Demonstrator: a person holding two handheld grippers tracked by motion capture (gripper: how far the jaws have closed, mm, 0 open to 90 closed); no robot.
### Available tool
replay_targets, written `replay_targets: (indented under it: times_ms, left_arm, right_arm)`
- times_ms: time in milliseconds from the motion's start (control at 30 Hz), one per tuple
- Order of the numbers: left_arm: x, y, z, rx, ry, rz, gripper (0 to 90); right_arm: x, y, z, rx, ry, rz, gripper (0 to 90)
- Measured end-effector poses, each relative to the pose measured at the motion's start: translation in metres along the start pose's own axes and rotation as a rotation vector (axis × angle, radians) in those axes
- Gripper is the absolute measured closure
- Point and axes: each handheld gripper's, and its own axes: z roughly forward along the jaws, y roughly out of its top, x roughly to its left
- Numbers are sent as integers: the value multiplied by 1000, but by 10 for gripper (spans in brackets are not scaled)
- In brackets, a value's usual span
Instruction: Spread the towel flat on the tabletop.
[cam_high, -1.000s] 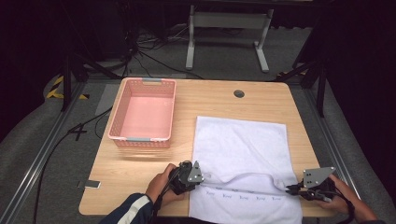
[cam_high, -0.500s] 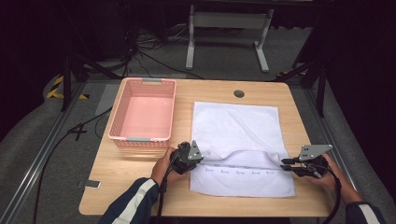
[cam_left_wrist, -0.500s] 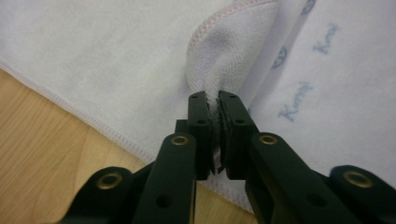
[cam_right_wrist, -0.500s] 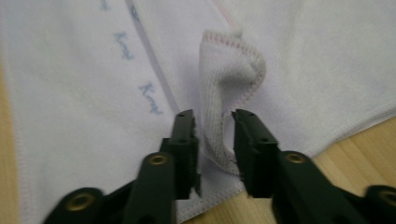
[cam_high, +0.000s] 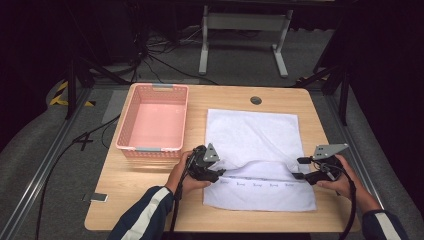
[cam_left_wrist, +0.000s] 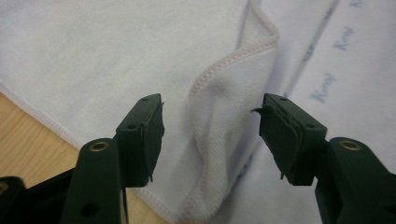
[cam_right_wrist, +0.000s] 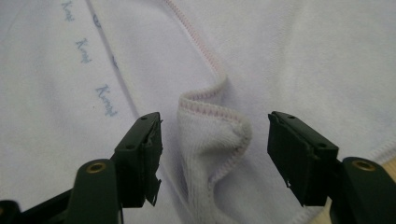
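Note:
A white towel (cam_high: 252, 135) lies flat on the wooden table (cam_high: 150, 200), its near edge folded back so a strip with blue lettering (cam_high: 260, 184) faces up. My left gripper (cam_high: 220, 172) sits at the fold's left corner and my right gripper (cam_high: 298, 168) at its right corner. Both have just been opening. In the left gripper view the left gripper (cam_left_wrist: 210, 121) stands open around a raised towel corner (cam_left_wrist: 224, 107), pads clear of it. In the right gripper view the right gripper (cam_right_wrist: 215, 140) is open around a bunched hemmed corner (cam_right_wrist: 212, 126), not pressing it.
A pink plastic basket (cam_high: 150, 148) stands left of the towel with nothing in it. A round cable hole (cam_high: 256, 100) sits near the table's far edge. A small flat object (cam_high: 95, 197) lies at the front left corner. A metal stand (cam_high: 245, 30) is on the floor beyond.
Both hands carried the towel's near edge away from the person, folding it over. Both grippers then opened and let go of the corners, which now rest bunched between the jaws.

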Motion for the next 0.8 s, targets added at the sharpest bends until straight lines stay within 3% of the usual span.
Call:
replay_targets:
  times_ms: [33,67,100,133,167,267,300,433,500,533,633,733,767,800]
  left_arm:
    - [0,0,3,15,-11,-12,401]
    - [1,0,4,20,-21,-17,414]
    - [2,0,4,28,-45,-14,629]
    - [3,-1,0,17,-50,-12,708]
    - [3,-1,0,17,-50,-12,785]
    - [4,0,-12,-24,-57,-5,846]
    - [3,0,-15,-35,-67,-3,849]
    - [-10,1,-36,-78,-22,54,849]
    - [-24,-5,-48,-72,1,106,846]
    - [-24,-5,-48,-72,1,106,833]
    - [-38,-20,-56,-50,-35,103,829]
    - [-51,-39,-59,0,-58,93,775]
    - [-53,-44,-60,8,-65,82,714]
    - [-56,-47,-62,4,-75,76,710]
  right_arm:
    - [0,1,3,5,8,0,400]
    - [1,2,5,10,6,-3,511]
    - [4,2,5,11,21,-35,664]
    - [7,2,3,-3,23,-56,731]
    - [7,2,3,-3,23,-56,731]
    - [13,3,-11,-62,46,-79,806]
    - [15,4,-18,-87,35,-86,807]
    - [21,3,-39,-155,35,-106,799]
    - [31,0,-53,-175,53,-151,790]
    - [31,0,-53,-175,53,-151,790]
    - [46,-11,-59,-128,105,-214,777]
    - [59,-24,-59,-73,150,-242,731]
    - [63,-31,-59,-47,156,-247,733]
    - [66,-36,-58,-34,167,-237,736]
